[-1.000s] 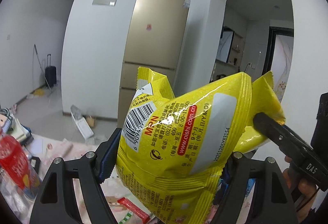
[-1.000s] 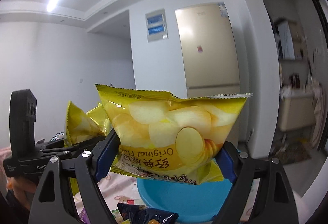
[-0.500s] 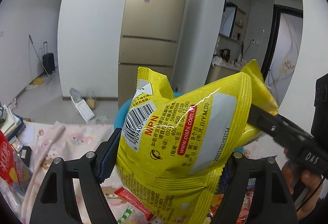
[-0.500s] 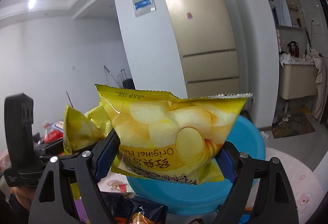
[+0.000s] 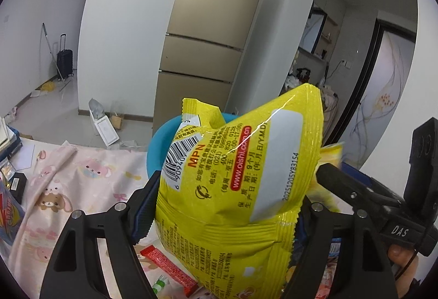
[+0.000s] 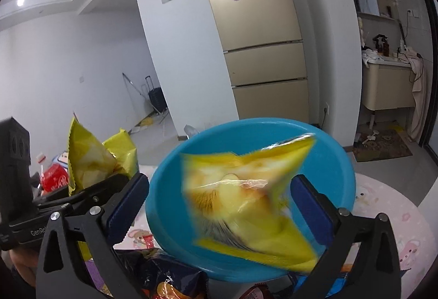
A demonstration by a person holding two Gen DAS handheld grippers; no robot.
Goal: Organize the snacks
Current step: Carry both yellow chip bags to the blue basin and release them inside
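Note:
My left gripper (image 5: pixel 227 206) is shut on a yellow chip bag (image 5: pixel 235 189), held above the table with its back label facing me. It also shows in the right wrist view (image 6: pixel 90 162). My right gripper (image 6: pixel 219 203) is open; its jaws stand wide apart. A second yellow chip bag (image 6: pixel 246 197), motion-blurred, is between them and loose, over the blue bowl (image 6: pixel 336 162). The bowl's rim also shows behind the left bag in the left wrist view (image 5: pixel 156 145). The right gripper's body (image 5: pixel 364 197) is at the right of the left wrist view.
The table has a pink cartoon cloth (image 5: pixel 82 178). A red snack stick (image 5: pixel 167 266) lies under the left gripper. A dark blue snack bag (image 6: pixel 167 282) lies in front of the bowl. A red bottle (image 6: pixel 53 176) stands at the left.
Both grippers tilted down toward the table. My right gripper opened and let go of its chip bag, which now drops blurred toward the blue bowl. The left gripper still holds its bag.

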